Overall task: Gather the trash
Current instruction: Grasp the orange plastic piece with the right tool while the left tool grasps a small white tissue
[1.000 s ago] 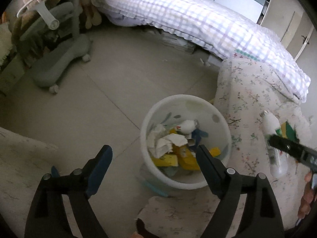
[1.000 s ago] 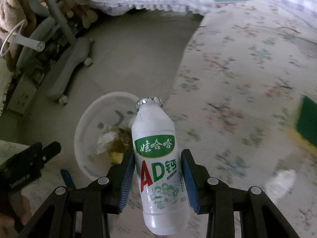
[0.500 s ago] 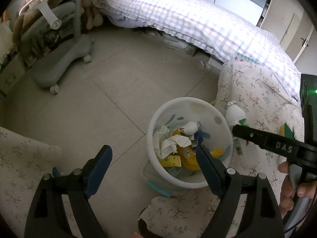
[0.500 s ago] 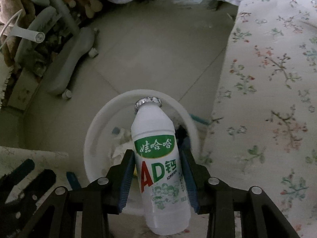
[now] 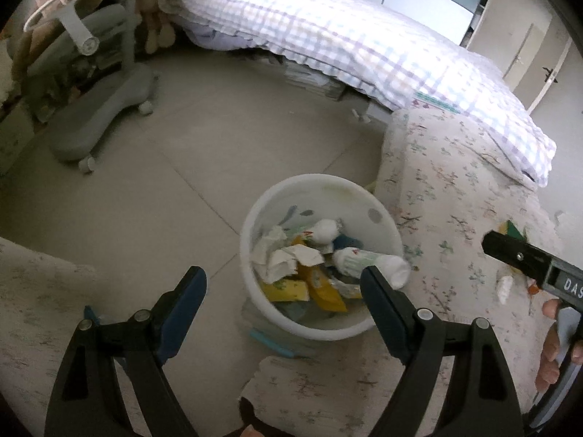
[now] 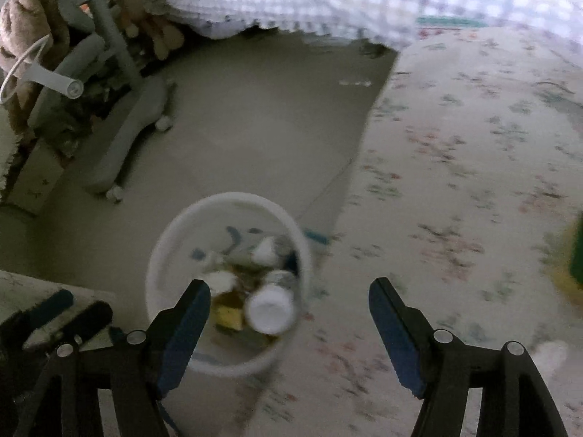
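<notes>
A white round trash bin [image 5: 386,215] stands on the tiled floor, holding crumpled paper, yellow wrappers and bottles. The white AD bottle with a green label [image 5: 368,263] lies on the trash at the bin's right side. It also shows in the right wrist view [image 6: 270,307], blurred, inside the bin [image 6: 164,240]. My left gripper [image 5: 284,286] is open and empty, just in front of the bin. My right gripper [image 6: 289,300] is open and empty, above the bin's right edge. It also shows from the side in the left wrist view [image 5: 517,255].
A floral-clothed table [image 5: 466,189] stands right of the bin, with a green-yellow item [image 5: 512,228] and a small white piece [image 5: 505,288]. A bed with a checked cover [image 5: 346,43] runs behind. A grey wheeled chair base [image 5: 102,109] stands far left.
My right gripper opened and let go of the AD bottle, which dropped into the bin. The right gripper has drawn back to the right over the table.
</notes>
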Demonstrator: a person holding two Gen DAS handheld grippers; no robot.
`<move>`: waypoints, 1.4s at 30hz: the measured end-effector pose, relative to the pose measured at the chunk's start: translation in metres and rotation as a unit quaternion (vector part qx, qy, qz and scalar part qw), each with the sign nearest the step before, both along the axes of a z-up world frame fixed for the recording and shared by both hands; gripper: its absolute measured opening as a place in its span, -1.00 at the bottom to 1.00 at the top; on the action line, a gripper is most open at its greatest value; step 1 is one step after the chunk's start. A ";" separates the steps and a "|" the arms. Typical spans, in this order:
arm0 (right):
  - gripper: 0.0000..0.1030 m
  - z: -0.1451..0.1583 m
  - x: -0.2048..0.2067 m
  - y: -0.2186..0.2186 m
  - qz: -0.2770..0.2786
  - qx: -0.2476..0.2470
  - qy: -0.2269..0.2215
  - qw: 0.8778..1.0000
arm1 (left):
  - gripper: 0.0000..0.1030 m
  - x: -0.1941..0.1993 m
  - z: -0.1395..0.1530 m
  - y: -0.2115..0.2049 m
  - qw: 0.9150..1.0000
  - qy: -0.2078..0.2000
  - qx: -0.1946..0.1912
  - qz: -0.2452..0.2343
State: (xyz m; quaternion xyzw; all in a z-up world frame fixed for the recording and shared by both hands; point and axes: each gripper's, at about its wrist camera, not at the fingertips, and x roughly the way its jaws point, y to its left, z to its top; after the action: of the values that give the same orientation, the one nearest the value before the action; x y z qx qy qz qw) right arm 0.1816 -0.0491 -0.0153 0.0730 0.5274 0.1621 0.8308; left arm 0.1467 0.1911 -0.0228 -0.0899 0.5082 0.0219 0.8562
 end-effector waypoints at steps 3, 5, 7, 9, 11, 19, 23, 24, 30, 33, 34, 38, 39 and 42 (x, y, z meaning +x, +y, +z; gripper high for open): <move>0.48 0.007 -0.010 -0.029 -0.013 -0.021 -0.008 1.000 | 0.71 0.000 0.002 -0.015 1.000 -0.001 -0.001 -0.013; 0.50 0.011 -0.017 -0.045 -0.021 -0.028 -0.011 0.999 | 0.71 0.000 0.003 -0.024 1.000 -0.001 -0.002 -0.022; 0.52 0.017 -0.025 -0.068 -0.034 -0.036 -0.017 0.999 | 0.71 0.001 0.004 -0.036 1.000 0.002 -0.005 -0.031; 0.55 0.021 -0.031 -0.087 -0.045 -0.043 -0.021 0.998 | 0.71 0.002 0.005 -0.047 0.999 0.007 -0.014 -0.040; 0.56 0.025 -0.037 -0.111 -0.060 -0.052 -0.025 0.997 | 0.71 0.003 0.007 -0.058 0.999 0.008 -0.023 -0.048; 0.58 0.028 -0.053 -0.191 -0.117 -0.067 -0.020 0.991 | 0.71 0.009 0.010 -0.101 0.997 0.010 -0.022 -0.073; 0.58 0.019 -0.054 -0.230 -0.150 -0.068 -0.006 0.986 | 0.71 0.015 0.006 -0.126 0.996 0.018 -0.012 -0.088; 0.58 0.016 -0.054 -0.237 -0.156 -0.067 -0.002 0.986 | 0.71 0.016 0.004 -0.131 0.995 0.020 -0.011 -0.092; 0.58 -0.017 -0.050 -0.288 -0.210 -0.063 0.030 0.975 | 0.71 0.023 -0.010 -0.167 0.992 0.038 -0.012 -0.118; 0.58 -0.038 -0.044 -0.307 -0.238 -0.059 0.068 0.967 | 0.71 0.025 -0.019 -0.188 0.989 0.052 -0.006 -0.136; 0.58 -0.042 -0.042 -0.311 -0.242 -0.057 0.075 0.966 | 0.71 0.026 -0.022 -0.195 0.988 0.057 -0.004 -0.143; 0.57 -0.063 -0.034 -0.326 -0.260 -0.055 0.101 0.959 | 0.71 0.031 -0.030 -0.220 0.984 0.073 -0.010 -0.160; 0.52 -0.066 -0.033 -0.328 -0.264 -0.057 0.108 0.957 | 0.71 0.033 -0.031 -0.224 0.984 0.075 -0.013 -0.162; 0.35 -0.076 -0.031 -0.333 -0.270 -0.044 0.125 0.954 | 0.71 0.037 -0.032 -0.238 0.983 0.080 -0.023 -0.166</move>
State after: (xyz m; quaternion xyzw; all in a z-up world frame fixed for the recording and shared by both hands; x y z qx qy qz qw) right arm 0.1504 -0.3819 -0.0912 0.1955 0.5941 -0.1021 0.7735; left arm 0.1836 -0.0469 -0.0549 -0.0220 0.5833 -0.1250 0.8023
